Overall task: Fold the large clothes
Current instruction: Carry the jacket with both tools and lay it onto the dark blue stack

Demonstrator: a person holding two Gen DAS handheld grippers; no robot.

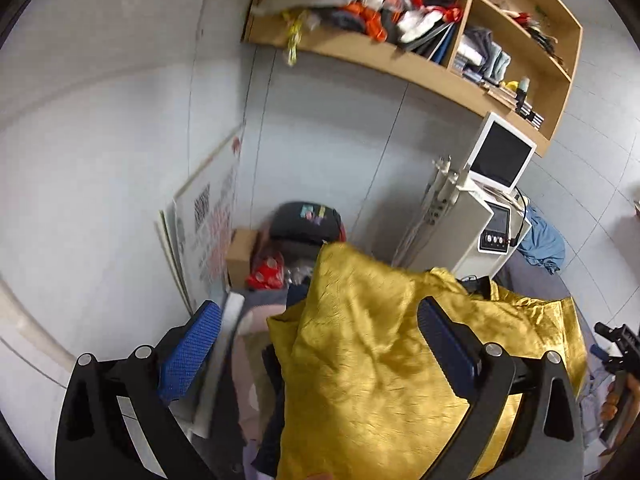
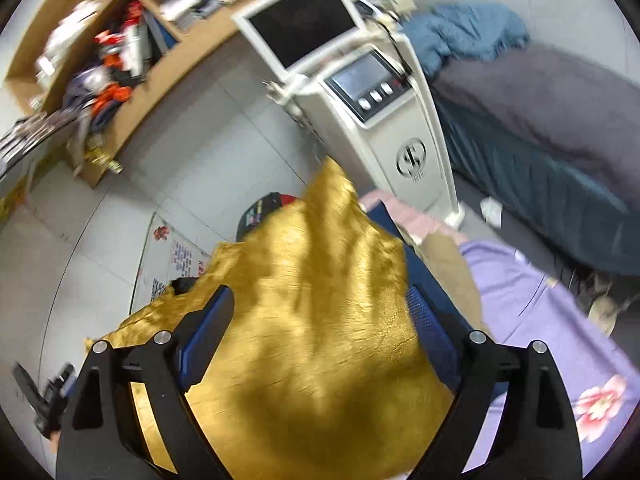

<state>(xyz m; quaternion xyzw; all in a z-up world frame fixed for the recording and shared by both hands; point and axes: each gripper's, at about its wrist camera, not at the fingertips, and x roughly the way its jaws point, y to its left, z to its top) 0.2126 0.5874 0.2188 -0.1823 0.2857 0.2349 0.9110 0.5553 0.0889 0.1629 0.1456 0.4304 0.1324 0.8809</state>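
Note:
A shiny gold garment (image 1: pixel 380 360) is bunched up and lifted in the air between both grippers. In the left wrist view it fills the lower middle, draped between the two blue-padded fingers. My left gripper (image 1: pixel 320 328) has its fingers spread wide, and no pinch on the cloth shows. In the right wrist view the gold garment (image 2: pixel 312 320) also fills the gap between the fingers. My right gripper (image 2: pixel 320 304) is spread wide too, with the cloth lying between and over the fingers. The other gripper shows at the right edge of the left wrist view (image 1: pixel 616 344).
A white machine with a screen (image 2: pixel 360 92) stands ahead. A wooden wall shelf (image 1: pixel 400 56) holds clutter. A lilac flowered garment (image 2: pixel 560 340) lies at right. Boxes, a black bag (image 1: pixel 304 220) and leaning boards (image 1: pixel 208 232) fill the corner. A grey couch (image 2: pixel 560 100) is at right.

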